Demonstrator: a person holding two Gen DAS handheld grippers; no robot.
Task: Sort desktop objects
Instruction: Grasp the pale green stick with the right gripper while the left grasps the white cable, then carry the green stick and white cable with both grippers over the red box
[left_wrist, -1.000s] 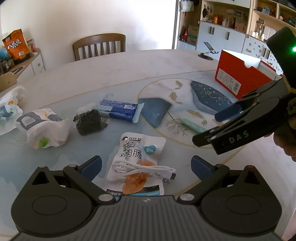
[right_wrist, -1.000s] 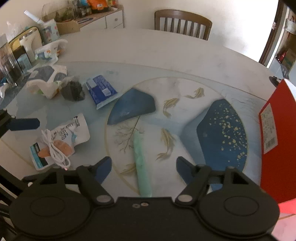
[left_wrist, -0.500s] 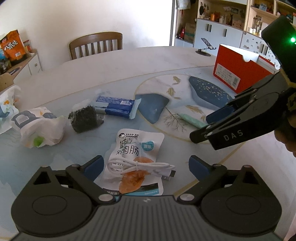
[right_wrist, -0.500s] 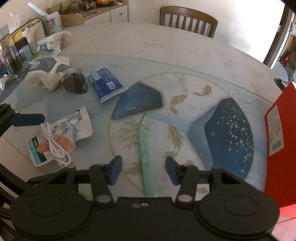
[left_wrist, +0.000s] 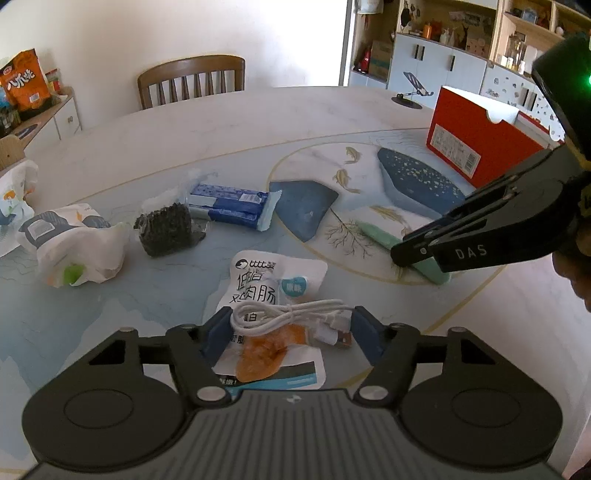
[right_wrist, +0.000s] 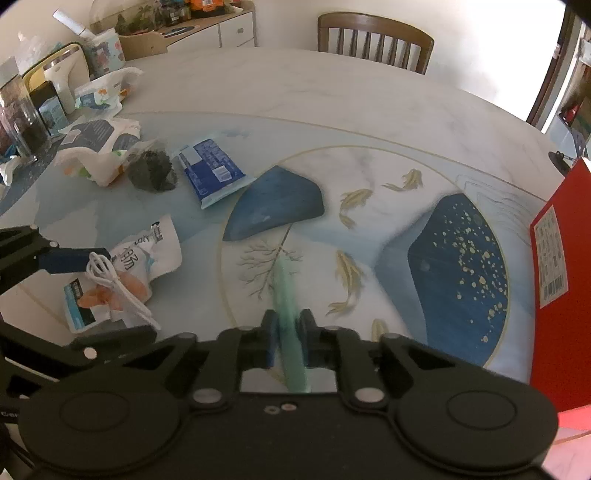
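Red box (left_wrist: 476, 147) stands apart from fingers-clamped green tube (right_wrist: 290, 314).

Your right gripper (right_wrist: 287, 334) covers the near end of the mint-green stick (right_wrist: 286, 295), which smears with blur. The red box (right_wrist: 561, 266) runs off the right edge. Your left gripper's body hides the snack pouch's (left_wrist: 271, 284) bottom edge, and the cable plug (left_wrist: 334, 336) sits partly behind a pad
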